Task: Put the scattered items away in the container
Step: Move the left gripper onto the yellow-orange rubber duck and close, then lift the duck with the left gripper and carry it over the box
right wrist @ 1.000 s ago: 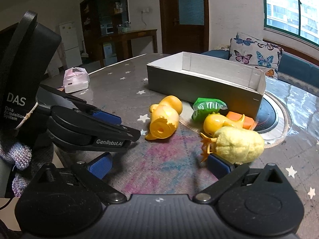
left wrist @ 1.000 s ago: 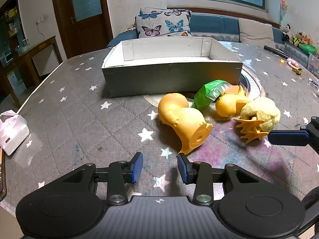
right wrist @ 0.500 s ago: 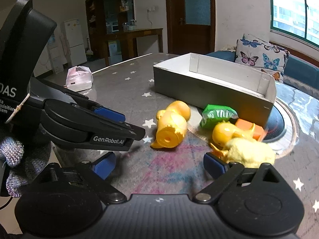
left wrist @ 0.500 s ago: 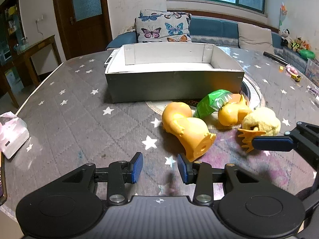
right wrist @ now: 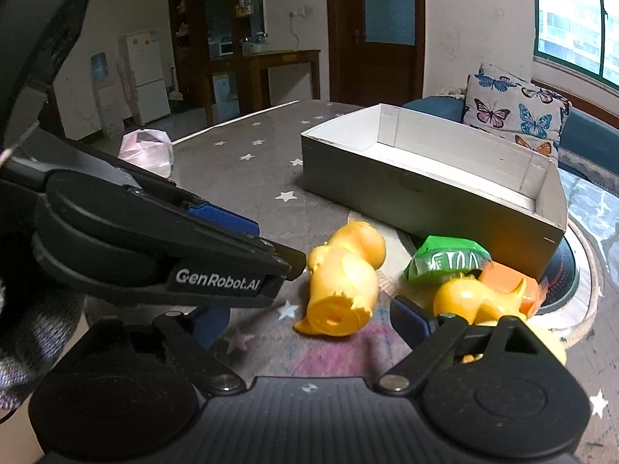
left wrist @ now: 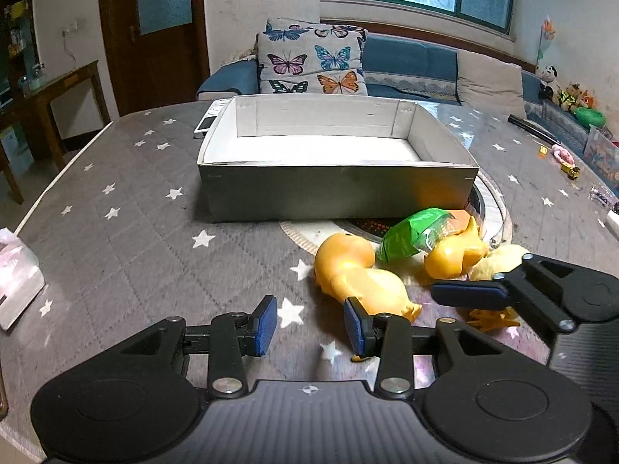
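left gripper [left wrist: 310, 324] low over the table [left wrist: 116, 239], fingers apart, empty. right gripper [right wrist: 309, 319] also spread wide, empty. big orange duck [left wrist: 358, 276] on its side just ahead of both. small duck [left wrist: 454, 253], green packet [left wrist: 410, 234] and yellow plush [left wrist: 503, 259] clustered beside the box [left wrist: 336, 189].

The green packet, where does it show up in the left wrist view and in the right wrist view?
Left wrist: green packet sits right of centre, in front of the grey box's right corner.
Right wrist: green packet sits right of centre, below the grey box's near wall.
Shared landmark: the large orange duck lying to its left.
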A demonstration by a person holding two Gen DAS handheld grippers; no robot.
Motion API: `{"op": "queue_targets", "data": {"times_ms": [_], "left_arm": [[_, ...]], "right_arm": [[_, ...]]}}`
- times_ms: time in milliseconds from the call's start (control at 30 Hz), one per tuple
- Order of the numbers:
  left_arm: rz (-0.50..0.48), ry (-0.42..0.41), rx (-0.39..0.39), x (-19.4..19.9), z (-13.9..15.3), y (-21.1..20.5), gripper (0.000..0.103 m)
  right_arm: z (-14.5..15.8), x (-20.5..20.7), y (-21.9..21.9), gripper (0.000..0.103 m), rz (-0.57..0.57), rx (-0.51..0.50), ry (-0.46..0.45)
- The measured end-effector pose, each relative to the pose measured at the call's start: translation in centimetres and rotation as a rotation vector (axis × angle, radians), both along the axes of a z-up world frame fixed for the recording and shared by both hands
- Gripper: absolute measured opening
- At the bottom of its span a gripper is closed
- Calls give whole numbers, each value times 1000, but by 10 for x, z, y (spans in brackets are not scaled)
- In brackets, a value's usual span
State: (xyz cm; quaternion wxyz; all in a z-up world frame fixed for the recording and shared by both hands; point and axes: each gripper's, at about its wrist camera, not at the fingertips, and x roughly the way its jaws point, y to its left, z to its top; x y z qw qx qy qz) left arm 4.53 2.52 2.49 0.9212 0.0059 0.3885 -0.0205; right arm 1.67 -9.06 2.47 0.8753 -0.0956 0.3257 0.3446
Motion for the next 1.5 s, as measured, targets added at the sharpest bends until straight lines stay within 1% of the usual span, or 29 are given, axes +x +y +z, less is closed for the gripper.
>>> {"op": "queue_targets", "data": {"times_ms": [67,133,267,333,467,900,1000,1133,1267,1433,1500], "left_arm": [[-7,7,-4,4,0,0,41],[-12,12,-19,7,2,1,41],[-29,20,-37,13,5,2,41],[-41,24,-46,15,7,2,41],[-57,38,-58,18,7,2,41],[-97,88,-118,29,6,-1,41],[-111,116,-174,34,6,0,42],[-101,130,-173,40,4,1,43],[-94,159,-248,48,0,13,44],[-63,221,-406,62,-10,35,45],[-53,240,-440,67,-11,40,44]], "right_arm": [[-1,4,2,90,-4,-3,5],[-3,9,3,86,-6,0,13],[-6,18,3,83,-20,8,40],[-7,20,2,78,-25,12,50],[-7,23,0,74,-35,22,67],[-7,32,-10,45,-66,48,113],[-6,32,-12,44,-66,51,118],[-6,31,-12,44,-66,53,117],[-5,31,-13,44,-64,60,121],[-5,31,-14,44,-60,66,123],[-5,32,-15,44,-59,67,122]]}}
